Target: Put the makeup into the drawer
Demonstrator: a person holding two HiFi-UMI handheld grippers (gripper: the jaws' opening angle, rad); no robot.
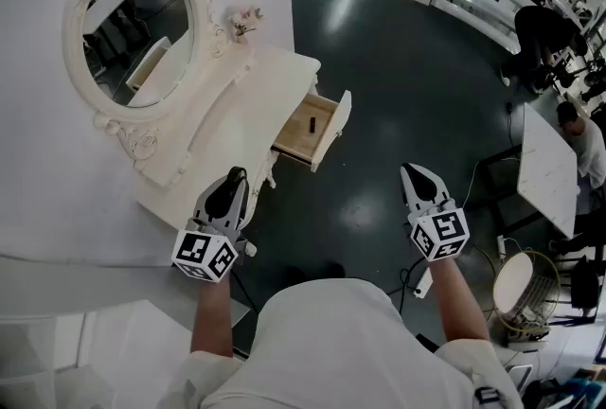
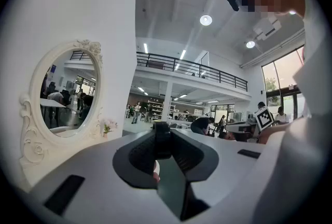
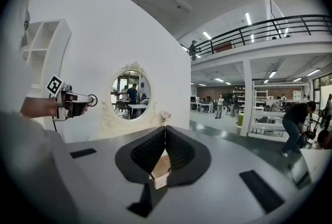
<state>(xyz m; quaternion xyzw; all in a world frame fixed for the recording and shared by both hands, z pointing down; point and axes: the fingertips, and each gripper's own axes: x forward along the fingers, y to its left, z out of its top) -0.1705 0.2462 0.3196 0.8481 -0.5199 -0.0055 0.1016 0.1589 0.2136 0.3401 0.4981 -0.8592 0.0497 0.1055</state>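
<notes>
The white vanity table has its wooden drawer pulled open toward the dark floor. A small black makeup stick lies inside. My left gripper hovers at the table's near edge, short of the drawer. It is shut on a dark round makeup tube pinched at the jaw tips. My right gripper hangs over the floor to the right of the drawer. Its jaws are shut tip to tip with nothing between them. The drawer's corner shows just below them.
An oval ornate mirror and a small flower pot stand at the vanity's back against the white wall. A white table, a round wire-framed lamp and floor cables lie to the right. People work at the far shelves.
</notes>
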